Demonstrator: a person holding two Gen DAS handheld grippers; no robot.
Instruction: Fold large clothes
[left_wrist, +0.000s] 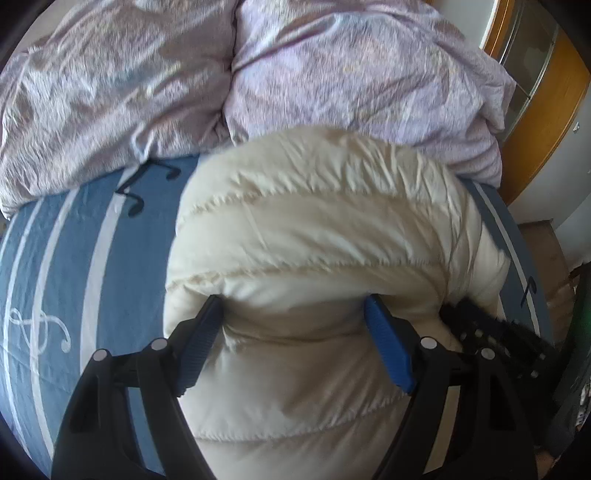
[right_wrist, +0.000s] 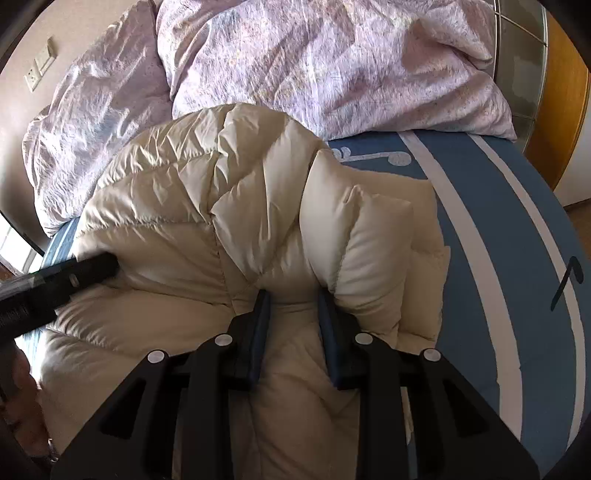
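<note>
While lying puffed on the blue striped sheet (left_wrist: 92, 258), the cream down jacket (left_wrist: 314, 229) is being gathered for a fold, its far edge touching the lilac duvet (left_wrist: 332, 66).

Left gripper (left_wrist: 295, 310): spread wide, straddling a thick quilted roll, pads sinking into it, likely pinning the bulk in place.

Right gripper (right_wrist: 293, 299): pinching a narrower ridge of jacket between nearly closed pads, probably securing a layer to carry over.

Sheet: showing music-note motifs. Wall socket (right_wrist: 38, 72) is showing at the upper left.

Brands, labels, writing: none legible.
</note>
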